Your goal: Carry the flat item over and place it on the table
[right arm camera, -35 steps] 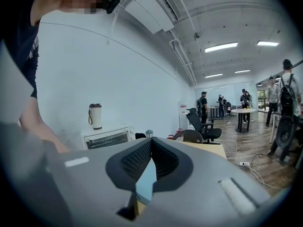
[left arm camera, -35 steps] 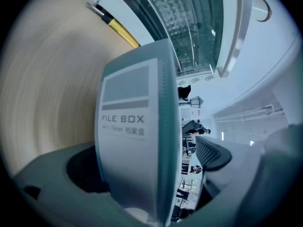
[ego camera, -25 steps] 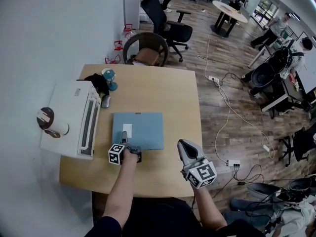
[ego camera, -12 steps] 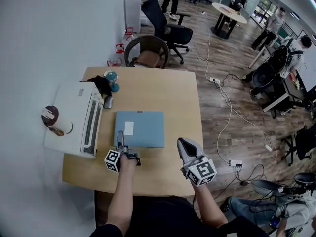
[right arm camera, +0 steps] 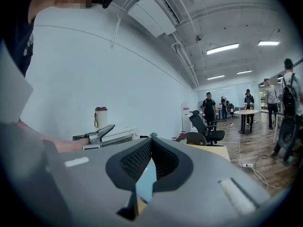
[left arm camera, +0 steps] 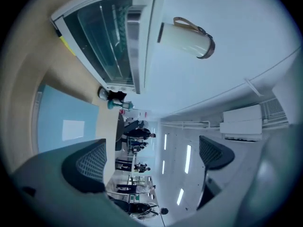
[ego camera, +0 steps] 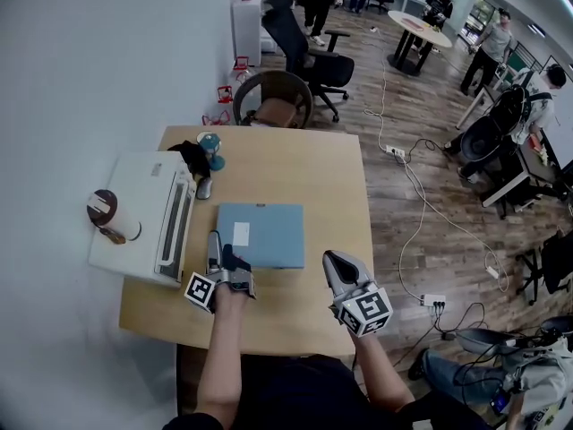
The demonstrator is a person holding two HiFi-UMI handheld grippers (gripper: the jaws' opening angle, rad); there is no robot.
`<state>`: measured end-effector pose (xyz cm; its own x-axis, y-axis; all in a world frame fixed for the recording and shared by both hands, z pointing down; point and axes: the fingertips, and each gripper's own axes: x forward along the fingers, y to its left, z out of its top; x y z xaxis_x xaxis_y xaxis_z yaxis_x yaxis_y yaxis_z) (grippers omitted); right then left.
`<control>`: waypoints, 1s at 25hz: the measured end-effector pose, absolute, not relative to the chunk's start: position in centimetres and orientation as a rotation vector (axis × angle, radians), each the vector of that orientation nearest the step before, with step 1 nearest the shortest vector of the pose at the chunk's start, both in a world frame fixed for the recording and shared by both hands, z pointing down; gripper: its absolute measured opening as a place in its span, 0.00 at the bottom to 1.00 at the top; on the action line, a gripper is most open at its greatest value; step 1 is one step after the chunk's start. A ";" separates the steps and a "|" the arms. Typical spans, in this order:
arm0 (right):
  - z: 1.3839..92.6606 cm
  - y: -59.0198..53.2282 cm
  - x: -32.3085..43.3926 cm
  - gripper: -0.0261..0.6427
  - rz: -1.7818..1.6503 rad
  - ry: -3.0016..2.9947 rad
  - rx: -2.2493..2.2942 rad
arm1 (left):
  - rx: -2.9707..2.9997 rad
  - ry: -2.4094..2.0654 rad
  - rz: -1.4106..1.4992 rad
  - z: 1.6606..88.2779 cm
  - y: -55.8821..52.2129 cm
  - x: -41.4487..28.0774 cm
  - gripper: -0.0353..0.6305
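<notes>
The flat item, a light blue slab with a small white label (ego camera: 260, 234), lies on the wooden table (ego camera: 304, 168) near its middle. In the left gripper view the flat item (left arm camera: 61, 119) shows at the left, outside the jaws. My left gripper (ego camera: 218, 251) hovers just off the item's front-left corner, turned on its side, open, with nothing between its pads (left arm camera: 151, 160). My right gripper (ego camera: 335, 260) is held above the table's front right edge, apart from the item, its pads pressed together and shut on nothing (right arm camera: 150, 150).
A white printer (ego camera: 143, 213) fills the table's left side, with a white cup (ego camera: 112, 215) on it. A teal object (ego camera: 212, 148) and a mouse (ego camera: 204, 187) sit behind the item. A chair (ego camera: 277, 97) stands past the far edge. Cables (ego camera: 403, 177) cross the floor on the right.
My left gripper has drawn back from the item's front-left edge toward me and to the left, and now stands off it. The right gripper has hardly moved.
</notes>
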<state>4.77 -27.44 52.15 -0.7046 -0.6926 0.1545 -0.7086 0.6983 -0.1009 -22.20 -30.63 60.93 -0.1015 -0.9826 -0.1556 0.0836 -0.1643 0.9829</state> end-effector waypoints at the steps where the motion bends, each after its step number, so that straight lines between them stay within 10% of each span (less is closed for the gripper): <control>1: 52.2 -27.4 4.7 0.03 0.233 -2.799 1.158 | 1.252 -1.108 -1.462 59.2 -30.9 -22.3 0.95; 18: 51.6 -27.8 3.9 0.03 0.198 -2.808 1.148 | 2.597 -1.631 -0.106 49.0 -28.6 -12.6 0.95; 25: 51.7 -28.3 4.2 0.03 0.188 -2.804 1.152 | 2.687 -1.557 -0.011 48.8 -27.5 -11.8 0.95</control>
